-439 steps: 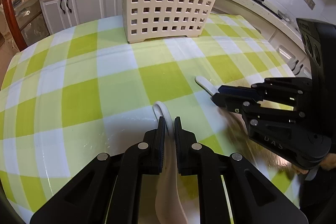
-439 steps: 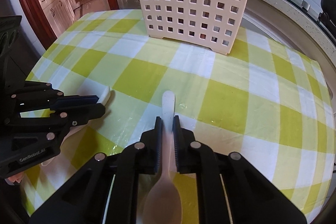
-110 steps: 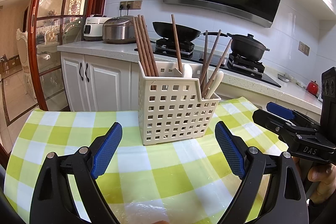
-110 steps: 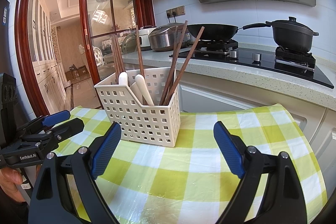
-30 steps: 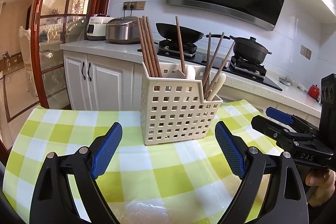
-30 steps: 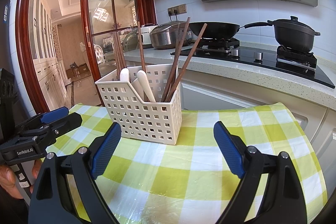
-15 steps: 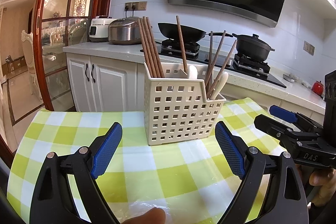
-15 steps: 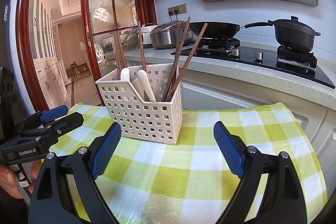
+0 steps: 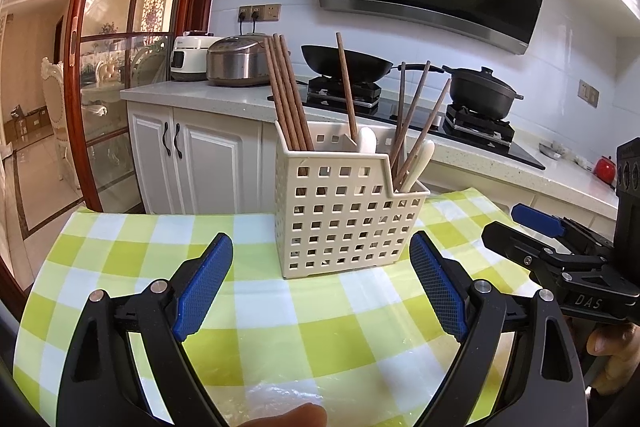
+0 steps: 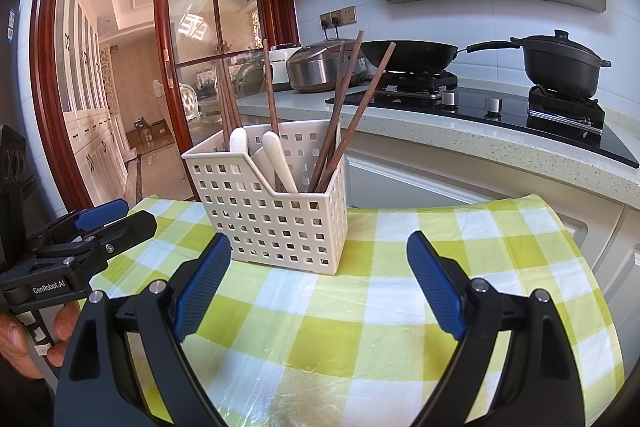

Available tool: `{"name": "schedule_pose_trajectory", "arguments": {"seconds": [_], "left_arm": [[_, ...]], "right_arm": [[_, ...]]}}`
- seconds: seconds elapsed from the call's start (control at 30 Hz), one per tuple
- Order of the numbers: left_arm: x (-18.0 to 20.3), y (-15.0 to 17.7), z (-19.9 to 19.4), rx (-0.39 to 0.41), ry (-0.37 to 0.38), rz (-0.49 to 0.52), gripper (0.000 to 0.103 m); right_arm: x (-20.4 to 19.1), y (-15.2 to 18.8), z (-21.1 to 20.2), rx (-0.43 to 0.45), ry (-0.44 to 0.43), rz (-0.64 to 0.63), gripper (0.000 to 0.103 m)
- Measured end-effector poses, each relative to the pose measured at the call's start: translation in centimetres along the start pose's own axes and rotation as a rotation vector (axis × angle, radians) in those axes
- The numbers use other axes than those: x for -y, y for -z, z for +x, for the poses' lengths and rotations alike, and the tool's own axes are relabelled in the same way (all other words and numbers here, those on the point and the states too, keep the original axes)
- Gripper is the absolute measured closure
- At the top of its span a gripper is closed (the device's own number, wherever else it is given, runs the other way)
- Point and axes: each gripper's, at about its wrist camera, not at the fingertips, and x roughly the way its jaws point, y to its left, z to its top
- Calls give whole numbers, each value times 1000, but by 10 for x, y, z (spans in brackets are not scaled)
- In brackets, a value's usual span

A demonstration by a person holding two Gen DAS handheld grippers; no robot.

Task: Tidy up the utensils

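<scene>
Above the checked tablecloth, left tongs and right tongs level, spread wide, empty.

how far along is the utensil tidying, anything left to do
It looks finished. The white plastic spoons and brown wooden chopsticks stand in the cream perforated plastic basket. Nothing is in hand: the left gripper and right gripper are both open and empty. No loose utensil shows on the green-and-white checked tablecloth, so nothing visible is left.

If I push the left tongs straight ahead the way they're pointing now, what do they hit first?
Probably the cream utensil basket, standing dead ahead between the open left tongs. Only bare checked tablecloth lies before it, though depth is hard to judge.
</scene>
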Motion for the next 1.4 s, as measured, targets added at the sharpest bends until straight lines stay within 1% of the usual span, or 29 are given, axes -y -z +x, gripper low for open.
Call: {"name": "schedule_pose_trajectory", "arguments": {"seconds": [0.9, 1.07, 1.13, 1.2, 1.33, 1.4], "left_arm": [[-1, 2, 3, -15, 8, -1, 19], [-1, 2, 1, -2, 1, -4, 19], [-3, 2, 1, -3, 12, -12, 19], [-2, 2, 0, -1, -1, -1, 19], [-2, 2, 2, -7, 2, -9, 19], [-1, 1, 1, 1, -35, 4, 19]], "right_arm": [[0, 1, 1, -4, -2, -2, 16], [0, 1, 1, -4, -2, -3, 16], [0, 2, 0, -3, -2, -2, 16], [0, 2, 1, -5, -2, -2, 16], [0, 2, 0, -5, -3, -2, 16], [1, 2, 2, -4, -3, -2, 16]]}}
